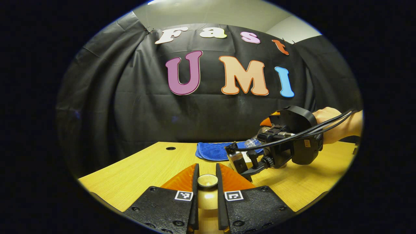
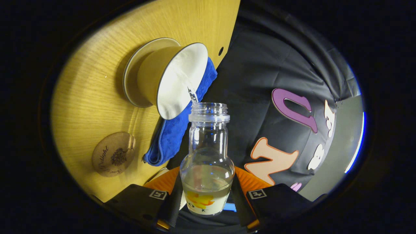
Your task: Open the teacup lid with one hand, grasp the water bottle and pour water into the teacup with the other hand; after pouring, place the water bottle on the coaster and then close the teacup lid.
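right gripper (image 2: 206,195) fingers clamped on tilted water bottle (image 2: 207,156), thin stream into teacup (image 2: 169,78) at 11 o'clock, coaster (image 2: 113,158) at 9 o'clock on surface (image 2: 87,97), left gripper (image 1: 207,182) fingers clamped on teacup lid (image 1: 207,180)

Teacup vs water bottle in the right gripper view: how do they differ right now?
The teacup is opaque and wide-mouthed; the water bottle is clear glass with a narrow neck. The teacup sits on its saucer on the table; the water bottle is held tilted in the right gripper, water streaming from its mouth into the teacup. Both are uncovered.
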`<state>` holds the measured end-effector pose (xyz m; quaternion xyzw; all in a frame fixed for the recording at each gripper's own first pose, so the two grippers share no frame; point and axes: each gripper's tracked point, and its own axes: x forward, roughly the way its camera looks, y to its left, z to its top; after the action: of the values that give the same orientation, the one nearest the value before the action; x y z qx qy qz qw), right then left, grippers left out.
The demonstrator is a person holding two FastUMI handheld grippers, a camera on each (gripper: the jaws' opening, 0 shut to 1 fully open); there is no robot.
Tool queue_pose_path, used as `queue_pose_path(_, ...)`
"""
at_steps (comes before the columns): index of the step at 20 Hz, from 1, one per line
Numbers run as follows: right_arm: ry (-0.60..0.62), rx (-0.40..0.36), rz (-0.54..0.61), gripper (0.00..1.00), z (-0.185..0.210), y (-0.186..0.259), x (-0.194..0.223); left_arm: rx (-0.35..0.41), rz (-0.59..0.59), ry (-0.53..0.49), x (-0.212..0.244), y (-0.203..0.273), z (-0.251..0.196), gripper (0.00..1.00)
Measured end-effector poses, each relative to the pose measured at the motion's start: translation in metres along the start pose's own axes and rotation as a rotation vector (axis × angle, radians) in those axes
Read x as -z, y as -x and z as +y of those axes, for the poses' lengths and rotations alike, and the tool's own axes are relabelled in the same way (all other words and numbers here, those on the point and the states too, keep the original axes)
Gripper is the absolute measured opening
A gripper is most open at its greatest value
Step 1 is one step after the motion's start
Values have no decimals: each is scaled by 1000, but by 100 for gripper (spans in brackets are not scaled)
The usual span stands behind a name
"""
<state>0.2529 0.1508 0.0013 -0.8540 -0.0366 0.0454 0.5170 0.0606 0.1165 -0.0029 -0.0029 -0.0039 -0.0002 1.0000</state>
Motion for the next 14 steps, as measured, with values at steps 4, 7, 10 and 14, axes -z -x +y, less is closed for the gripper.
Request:
queue_pose_path(4,27,6,4,74,-8,-3,1,0,0,0,0,0,0,20)
queue_pose_path(7,70,23,-4,74,-17,-5,-1,0,1,1,1,0,0,20)
queue_pose_path(10,115,41,-13,74,-25,-6,-5,0,1,1,0,1,1,20)
queue_pose_path(14,133,45,-15,75,-26,-7,-8,1,2,2,1,1,1,20)
